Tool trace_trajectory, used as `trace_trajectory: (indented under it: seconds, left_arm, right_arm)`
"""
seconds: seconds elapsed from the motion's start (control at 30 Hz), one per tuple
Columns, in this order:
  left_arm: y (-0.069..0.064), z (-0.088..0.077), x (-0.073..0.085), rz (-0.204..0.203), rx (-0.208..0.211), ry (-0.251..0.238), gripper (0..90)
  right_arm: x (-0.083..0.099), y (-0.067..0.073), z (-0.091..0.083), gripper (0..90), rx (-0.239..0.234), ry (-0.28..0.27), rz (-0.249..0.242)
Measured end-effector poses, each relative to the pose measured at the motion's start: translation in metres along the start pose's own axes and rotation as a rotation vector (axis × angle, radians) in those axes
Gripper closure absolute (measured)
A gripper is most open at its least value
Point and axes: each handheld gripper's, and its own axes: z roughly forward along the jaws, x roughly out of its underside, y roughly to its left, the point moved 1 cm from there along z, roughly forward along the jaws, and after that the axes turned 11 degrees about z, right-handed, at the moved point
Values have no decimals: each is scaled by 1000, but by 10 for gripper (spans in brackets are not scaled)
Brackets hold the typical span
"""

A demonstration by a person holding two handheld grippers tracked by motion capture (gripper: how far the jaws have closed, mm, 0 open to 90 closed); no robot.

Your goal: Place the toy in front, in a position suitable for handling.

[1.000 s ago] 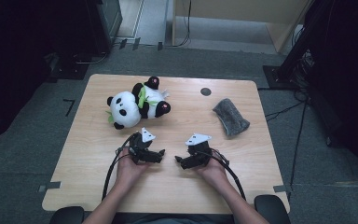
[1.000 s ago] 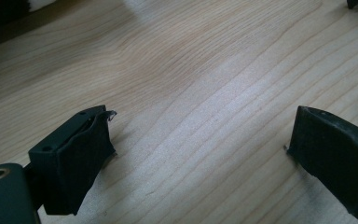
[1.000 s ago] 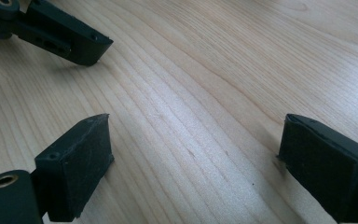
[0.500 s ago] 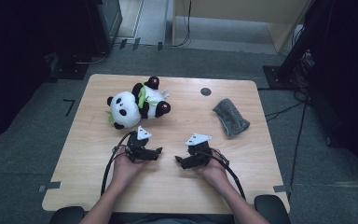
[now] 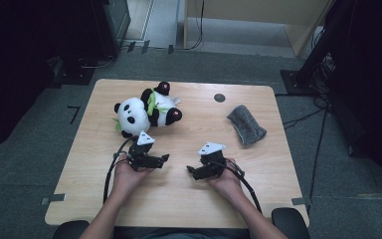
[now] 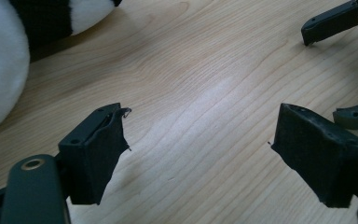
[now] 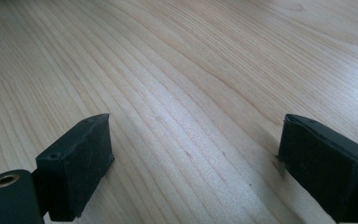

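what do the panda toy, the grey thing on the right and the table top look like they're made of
Panda toy: soft plush fabric, judging by its fuzzy white and black pile and rounded stuffed shape. Grey cloth: looks like a nubby textile, maybe terry or microfibre; its matte, rough surface suggests that, but the fibre can't be told. Table top: light wood or wood-look laminate, with visible grain and a slight sheen.

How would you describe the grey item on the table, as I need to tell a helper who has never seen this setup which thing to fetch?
Start at the wooden table and look to its far right part, beyond the person's right gripper. There lies a grey fuzzy cloth, lying askew by itself on bare wood. Unlike the black-and-white plush panda on the left, it is flat, plain grey and oblong.
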Motion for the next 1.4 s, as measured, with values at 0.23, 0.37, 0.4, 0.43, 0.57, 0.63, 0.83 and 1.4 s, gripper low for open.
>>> trace_trajectory:
  seconds: [0.23,0.37,0.4,0.43,0.57,0.63,0.83,1.4]
  left_arm:
    - [8,-6,-3,-5,-9,-6,252]
    - [11,-9,-8,0,-22,-10,252]
    - [11,-9,-8,0,-22,-10,253]
    - [13,-9,-11,-3,-16,-11,255]
    - [16,-9,-19,12,-23,-1,255]
    - [19,-9,-22,17,-28,-6,256]
    - [30,-14,-29,6,-39,-29,255]
    - [58,-14,-54,1,-83,-25,259]
  right_arm:
    - [1,1,-2,181,-15,-12,-5]
    - [1,0,-2,204,-18,-16,-7]
    - [1,0,-2,204,-18,-16,-7]
    - [1,0,-2,226,-23,-19,-9]
    - [0,-3,-4,263,-28,-10,-15]
    - [-1,-4,-6,282,-22,2,-11]
    - [-8,-9,-14,301,-30,-25,34]
    - [-12,-13,-24,334,-39,-14,68]
